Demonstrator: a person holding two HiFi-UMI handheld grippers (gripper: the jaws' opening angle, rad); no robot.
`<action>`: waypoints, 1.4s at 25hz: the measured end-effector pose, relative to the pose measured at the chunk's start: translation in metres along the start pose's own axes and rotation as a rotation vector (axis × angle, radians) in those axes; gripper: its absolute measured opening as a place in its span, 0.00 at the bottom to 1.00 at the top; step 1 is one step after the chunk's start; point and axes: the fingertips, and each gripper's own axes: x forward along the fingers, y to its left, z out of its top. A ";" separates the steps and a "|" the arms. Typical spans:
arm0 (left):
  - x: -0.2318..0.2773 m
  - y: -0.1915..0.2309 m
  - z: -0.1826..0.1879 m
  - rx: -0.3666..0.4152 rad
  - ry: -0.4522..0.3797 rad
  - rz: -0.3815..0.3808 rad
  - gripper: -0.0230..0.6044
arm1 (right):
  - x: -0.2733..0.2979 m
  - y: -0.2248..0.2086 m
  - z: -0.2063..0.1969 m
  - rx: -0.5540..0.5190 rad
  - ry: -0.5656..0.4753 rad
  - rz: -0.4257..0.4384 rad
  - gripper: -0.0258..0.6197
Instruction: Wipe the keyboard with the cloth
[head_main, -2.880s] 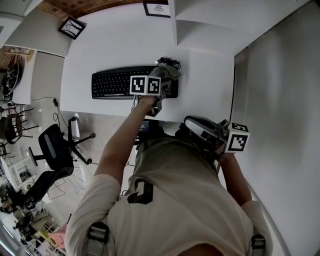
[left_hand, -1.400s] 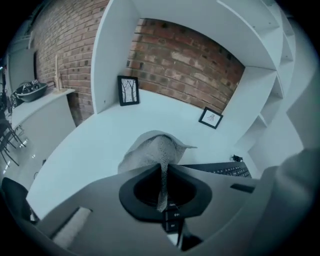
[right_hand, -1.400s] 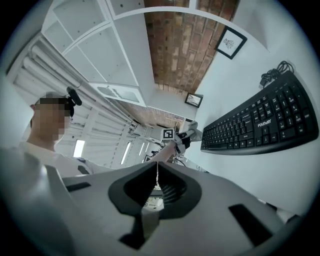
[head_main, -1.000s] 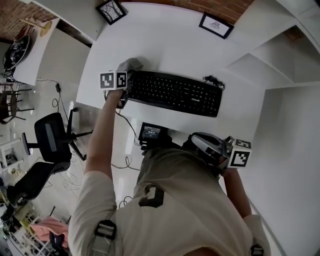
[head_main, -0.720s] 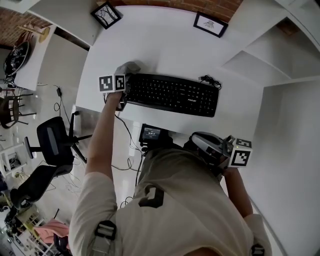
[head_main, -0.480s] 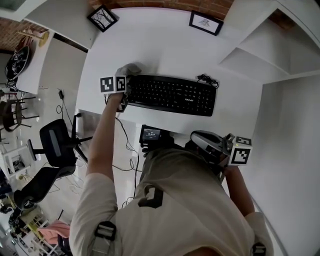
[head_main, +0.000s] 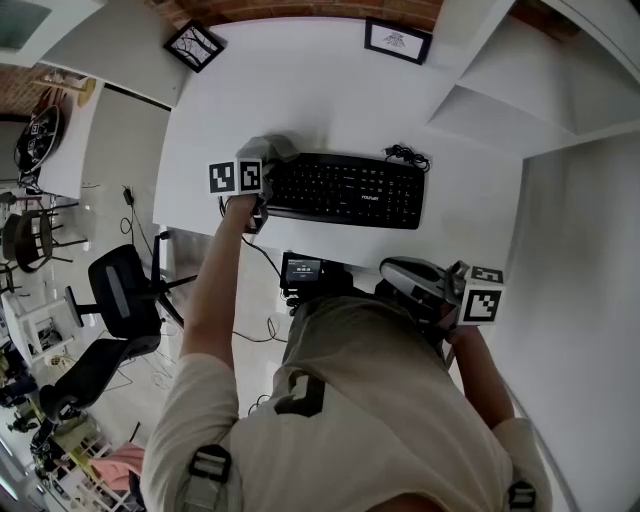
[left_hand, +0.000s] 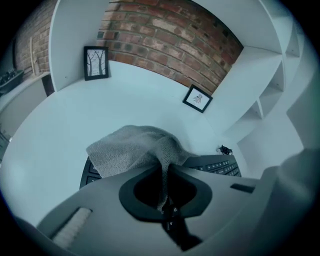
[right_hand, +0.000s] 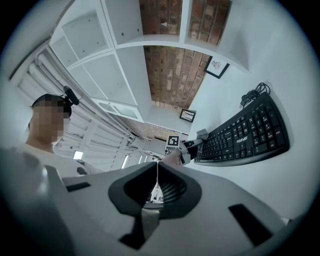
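Since about three seconds ago the left gripper (left_hand: 164, 172) has carried the cloth (left_hand: 131, 149) from the right end of the keyboard (head_main: 345, 190) to its left end. There its jaws pinch a fold, and the rest drapes over the corner keys. Nearest, the right gripper (right_hand: 157, 170) hangs by the person's waist, off the desk (head_main: 300, 90), jaws pressed together on nothing. The keyboard lies close along the desk's front edge; its white brand print is too small to read. A coiled cable (head_main: 405, 155) sits at its far right corner. Beyond and leftward, open desktop runs to two framed prints (left_hand: 95, 62) by the brick wall (left_hand: 165, 35).
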 end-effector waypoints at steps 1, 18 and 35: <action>0.001 -0.003 -0.001 -0.004 -0.001 -0.003 0.05 | -0.001 -0.001 0.000 0.002 -0.002 0.002 0.05; 0.039 -0.106 -0.011 -0.022 0.057 -0.191 0.05 | -0.043 0.002 0.001 0.005 -0.043 -0.008 0.05; 0.063 -0.214 -0.034 0.008 0.115 -0.263 0.05 | -0.109 0.016 0.000 0.001 -0.077 -0.002 0.05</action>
